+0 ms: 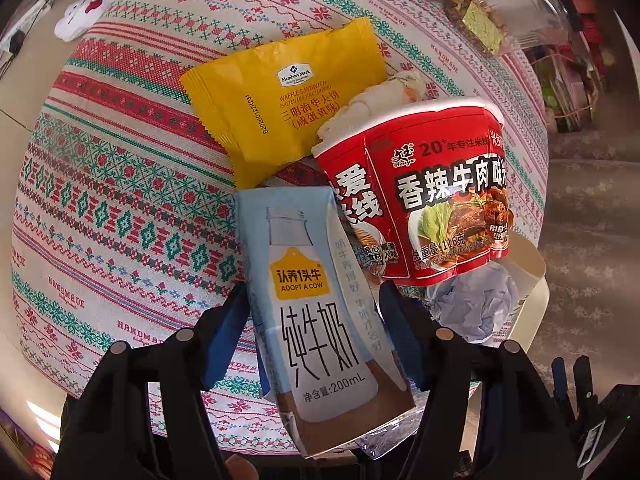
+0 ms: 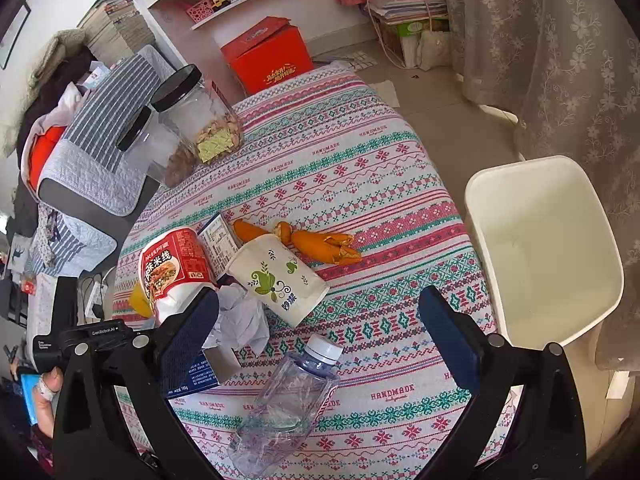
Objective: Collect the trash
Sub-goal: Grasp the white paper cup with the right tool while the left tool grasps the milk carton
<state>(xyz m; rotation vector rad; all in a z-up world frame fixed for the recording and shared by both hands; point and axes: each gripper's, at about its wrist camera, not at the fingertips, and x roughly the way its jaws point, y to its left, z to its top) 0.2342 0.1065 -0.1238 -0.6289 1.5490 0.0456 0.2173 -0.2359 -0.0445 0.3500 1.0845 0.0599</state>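
Note:
In the left wrist view my left gripper is shut on a light-blue 200 mL milk carton, held above the patterned tablecloth. Beyond it lie a yellow waffle wrapper, a red noodle cup on its side and crumpled tissue. In the right wrist view my right gripper is open above a crushed clear plastic bottle. A white paper cup, orange peel, the noodle cup and tissue lie on the cloth. A white trash bin stands to the right.
Two black-lidded clear jars stand at the table's far left. A small open box lies by my right gripper's left finger. A red carton and shelves are behind the table. A lace curtain hangs at right.

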